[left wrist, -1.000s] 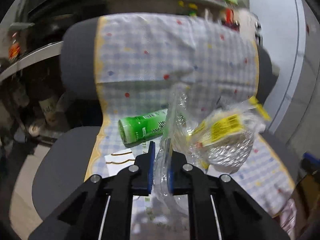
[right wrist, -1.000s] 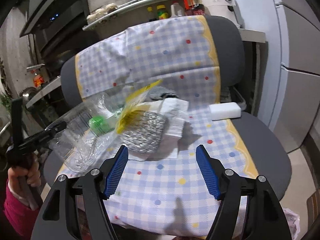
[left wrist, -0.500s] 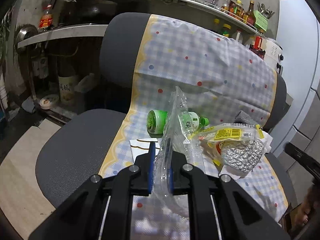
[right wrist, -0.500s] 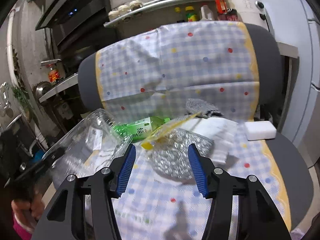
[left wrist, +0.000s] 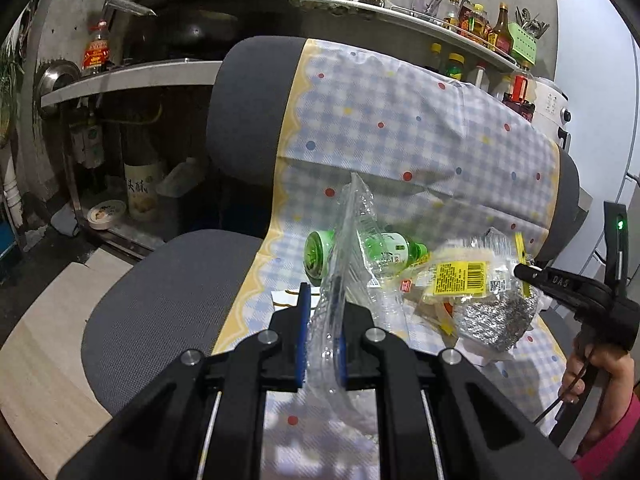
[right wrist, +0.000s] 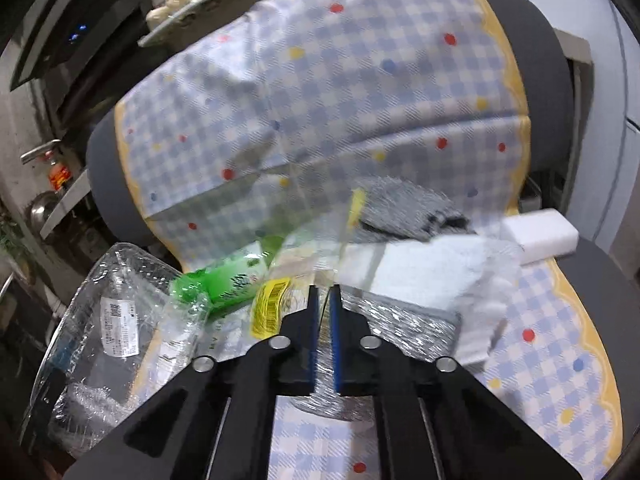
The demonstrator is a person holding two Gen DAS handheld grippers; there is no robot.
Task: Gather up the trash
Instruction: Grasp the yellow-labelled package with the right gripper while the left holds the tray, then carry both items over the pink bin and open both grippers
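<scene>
Where cloth lies, one bottle.

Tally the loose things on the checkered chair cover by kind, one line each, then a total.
Clear plastic bag: 1
Green bottle: 1
Yellow-labelled wrapper: 1
Silver foil pack: 1
White paper towel: 1
Grey cloth: 1
White block: 1
Total: 7

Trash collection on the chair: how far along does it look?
Early. Nothing looks bagged yet. In hand: the left gripper is shut on the clear plastic bag, and the right gripper is shut on the silver snack wrapper, which lies beside the bag. Left to do: the green bottle, white tissue, grey cloth and white block lie on the chair cover.
</scene>
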